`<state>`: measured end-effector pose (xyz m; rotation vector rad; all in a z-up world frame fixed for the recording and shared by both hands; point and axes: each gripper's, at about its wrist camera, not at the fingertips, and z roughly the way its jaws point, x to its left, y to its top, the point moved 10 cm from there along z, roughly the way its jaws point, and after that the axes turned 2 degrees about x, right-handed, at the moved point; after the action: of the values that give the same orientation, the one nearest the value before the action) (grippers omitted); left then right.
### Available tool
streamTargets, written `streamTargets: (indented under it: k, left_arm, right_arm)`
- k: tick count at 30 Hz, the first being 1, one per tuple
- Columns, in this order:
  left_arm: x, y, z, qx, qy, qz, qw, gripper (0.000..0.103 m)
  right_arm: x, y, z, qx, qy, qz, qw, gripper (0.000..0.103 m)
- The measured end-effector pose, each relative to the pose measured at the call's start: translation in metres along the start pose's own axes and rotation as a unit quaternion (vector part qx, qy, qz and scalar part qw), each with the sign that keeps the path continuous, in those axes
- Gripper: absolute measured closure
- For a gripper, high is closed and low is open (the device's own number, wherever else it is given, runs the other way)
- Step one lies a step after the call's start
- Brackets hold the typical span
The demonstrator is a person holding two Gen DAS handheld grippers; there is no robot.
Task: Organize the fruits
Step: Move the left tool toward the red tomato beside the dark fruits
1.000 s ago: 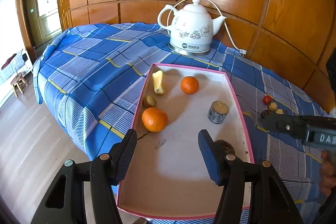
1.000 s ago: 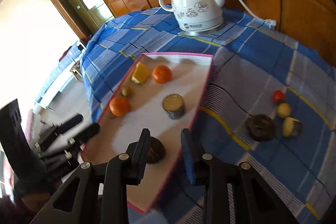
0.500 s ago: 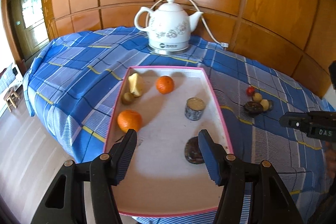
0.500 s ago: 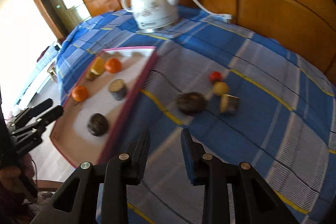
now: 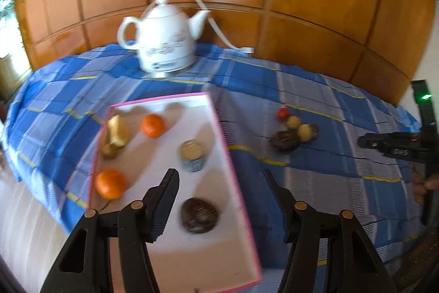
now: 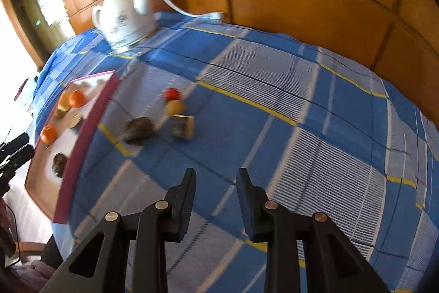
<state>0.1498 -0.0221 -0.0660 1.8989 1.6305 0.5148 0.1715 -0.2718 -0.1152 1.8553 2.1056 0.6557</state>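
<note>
Four pieces are left out on the checked cloth of the bench (image 6: 274,78): a small red fruit (image 6: 172,93), a yellow one (image 6: 173,106) just near of it, a cut chunk (image 6: 182,127) and a dark round fruit (image 6: 138,128), all bunched close to the right of the pink-rimmed tray (image 5: 236,183). The tray already holds two oranges, a cut yellow piece, a small brown fruit, a cut stub and another dark fruit.

We judge that we are between placings, heading for the next pick. Our right claw (image 6: 215,177) hangs near of the cluster, well apart from it, its jaws a narrow gap apart with nothing in them. Our left claw (image 5: 219,177) hovers over the tray's near right edge, jaws closing on nothing.

Next, the right claw must spread wider, reach far-left to one fruit, probably the dark one, and straddle it cleanly without nudging its neighbours.
</note>
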Motion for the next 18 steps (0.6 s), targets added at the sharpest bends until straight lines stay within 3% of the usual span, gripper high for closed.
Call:
streamTargets:
  k: [7, 12, 18]
  left_arm:
    - [-0.051, 0.035, 0.032, 0.035, -0.076, 0.015, 0.9964, 0.066]
    - [-0.084, 0.059, 0.070, 0.078, -0.125, 0.004, 0.9891, 0.070]
    - [-0.103, 0.076, 0.124, 0.127, -0.140, -0.027, 0.9816, 0.071]
  right_arm:
    - [-0.010, -0.002, 0.005, 0.002, 0.022, 0.027, 0.999, 0.073]
    - [-0.002, 0.002, 0.002, 0.000, 0.043, 0.033, 0.999, 0.073]
    - [0.004, 0.003, 0.000, 0.003, 0.066, 0.043, 0.997, 0.073]
